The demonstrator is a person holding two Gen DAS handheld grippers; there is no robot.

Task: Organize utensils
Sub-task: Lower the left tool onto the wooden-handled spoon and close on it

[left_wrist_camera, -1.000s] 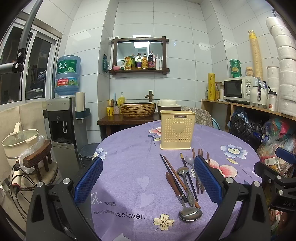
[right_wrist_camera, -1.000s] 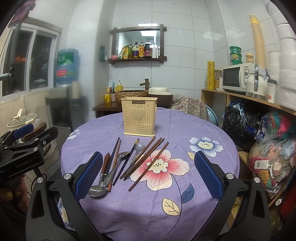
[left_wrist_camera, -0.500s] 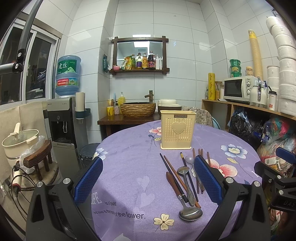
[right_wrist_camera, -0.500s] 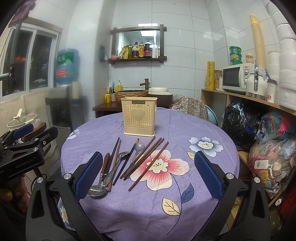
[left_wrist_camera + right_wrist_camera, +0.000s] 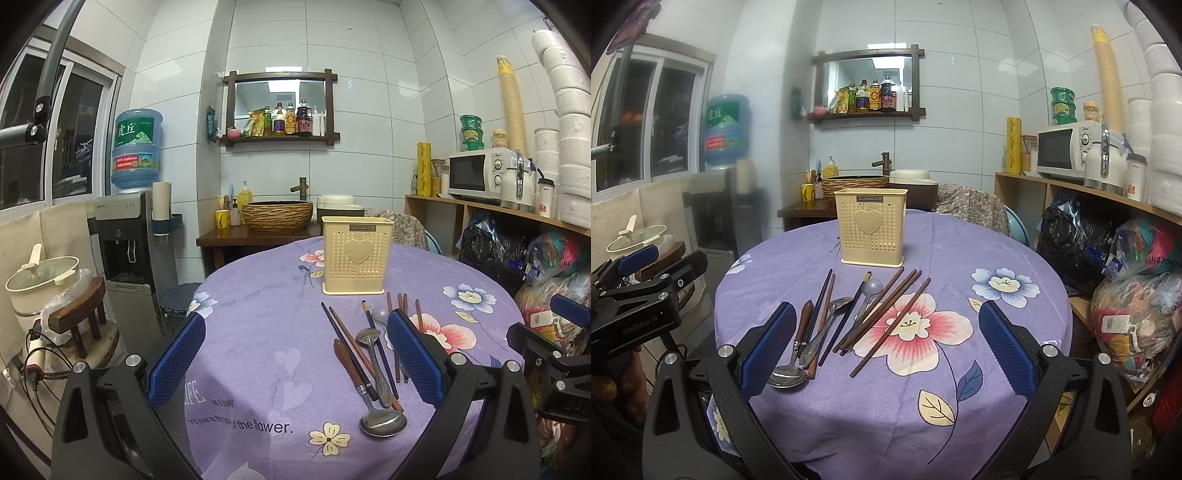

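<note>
While both my left claw (image 5: pixel 293 356) and right claw (image 5: pixel 886 345) are hovering open and empty, I am targeting the outermost chopstick (image 5: pixel 892 325), at 6 o'clock of the cream utensil holder (image 5: pixel 872 226), gripping mid-shaft.

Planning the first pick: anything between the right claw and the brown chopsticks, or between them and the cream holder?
Nothing visible. The right claw hangs open over the purple cloth, with the brown chopsticks directly ahead. Bare cloth separates their far tips from the cream holder. Spoons lie left of the chopsticks, outside that path.
</note>
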